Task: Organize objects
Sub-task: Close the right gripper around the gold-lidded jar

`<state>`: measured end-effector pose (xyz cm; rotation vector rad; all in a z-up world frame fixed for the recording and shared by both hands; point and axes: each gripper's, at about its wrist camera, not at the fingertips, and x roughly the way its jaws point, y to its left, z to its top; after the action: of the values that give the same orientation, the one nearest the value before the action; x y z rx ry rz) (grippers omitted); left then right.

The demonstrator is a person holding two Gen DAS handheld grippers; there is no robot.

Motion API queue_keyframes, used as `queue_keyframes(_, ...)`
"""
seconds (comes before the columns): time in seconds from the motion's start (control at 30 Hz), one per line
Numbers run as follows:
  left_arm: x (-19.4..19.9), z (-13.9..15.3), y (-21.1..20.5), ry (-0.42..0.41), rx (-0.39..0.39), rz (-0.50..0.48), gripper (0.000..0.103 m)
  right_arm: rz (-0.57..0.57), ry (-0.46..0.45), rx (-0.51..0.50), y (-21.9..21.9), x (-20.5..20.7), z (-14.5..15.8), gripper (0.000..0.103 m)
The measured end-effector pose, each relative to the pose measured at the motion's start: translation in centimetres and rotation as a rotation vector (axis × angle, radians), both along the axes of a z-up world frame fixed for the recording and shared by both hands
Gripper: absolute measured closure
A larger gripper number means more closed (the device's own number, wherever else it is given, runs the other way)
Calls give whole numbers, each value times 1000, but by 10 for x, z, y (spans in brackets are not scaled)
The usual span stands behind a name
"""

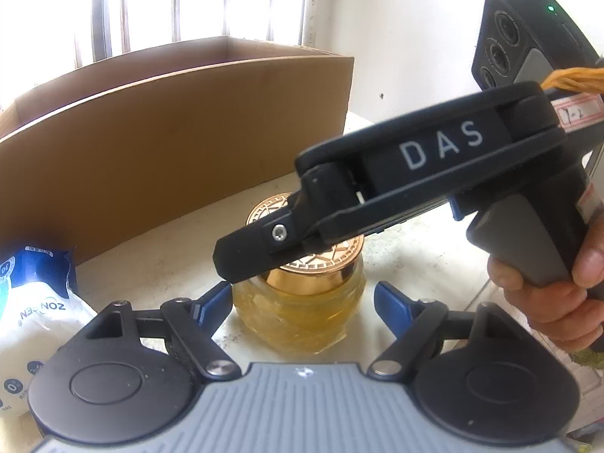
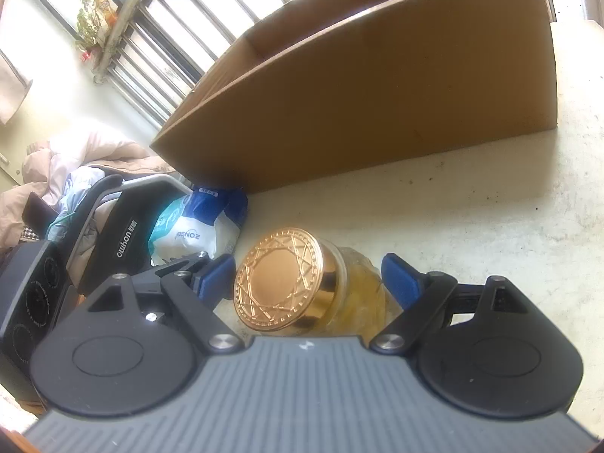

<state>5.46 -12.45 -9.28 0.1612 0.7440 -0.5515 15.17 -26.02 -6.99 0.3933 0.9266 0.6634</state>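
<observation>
Left wrist view: left gripper (image 1: 302, 298) spread wide, blue pads (image 1: 217, 298) flanking the jar (image 1: 302, 313) with gaps on both sides, no contact. Jar sits upright on the table (image 1: 415, 249), gold lid (image 1: 324, 260) on. Right gripper (image 1: 241, 260) comes in from 3 o'clock and hangs over the lid. Right wrist view: right gripper (image 2: 307, 279) also spread, fingers (image 2: 400, 279) either side of the jar (image 2: 358, 294), not touching. Bag (image 1: 30, 302) at 9 o'clock, box (image 1: 170, 132) at 11 o'clock behind the jar.
</observation>
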Motion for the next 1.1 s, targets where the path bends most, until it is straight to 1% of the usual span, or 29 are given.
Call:
queue_keyframes(0.1, -13, 1, 6, -2, -4, -2, 21, -2, 3, 0, 1, 0, 0, 17)
queue_keyframes(0.13, -12, 1, 9, -2, -4, -2, 21, -3, 3, 0, 2, -1, 0, 17)
queue_keyframes(0.17, 2, 1, 20, -2, -5, -3, 21, -4, 4, -1, 2, -1, -1, 17)
queue_keyframes(0.27, -4, 1, 21, -2, -6, -4, 21, -6, 5, -3, 4, -1, -1, 17)
queue_keyframes(0.3, 0, 0, 29, -2, -8, -4, 21, -6, 5, -4, 4, -1, -1, 17)
queue_keyframes(0.37, 8, 0, 24, 0, -9, -5, 21, -8, 8, -4, 6, -1, -2, 17)
queue_keyframes(0.57, -1, 2, 30, 2, -14, -7, 21, -9, 15, -8, 8, 0, -3, 17)
queue_keyframes(0.6, 15, 2, 25, 3, -14, -7, 21, -9, 16, -8, 8, 0, -3, 17)
queue_keyframes(0.63, 23, 1, 25, 4, -15, -7, 21, -10, 18, -7, 8, 1, -3, 17)
queue_keyframes(1.1, 32, -3, 23, 5, -11, -7, 21, -11, 26, -3, 7, 2, -5, 17)
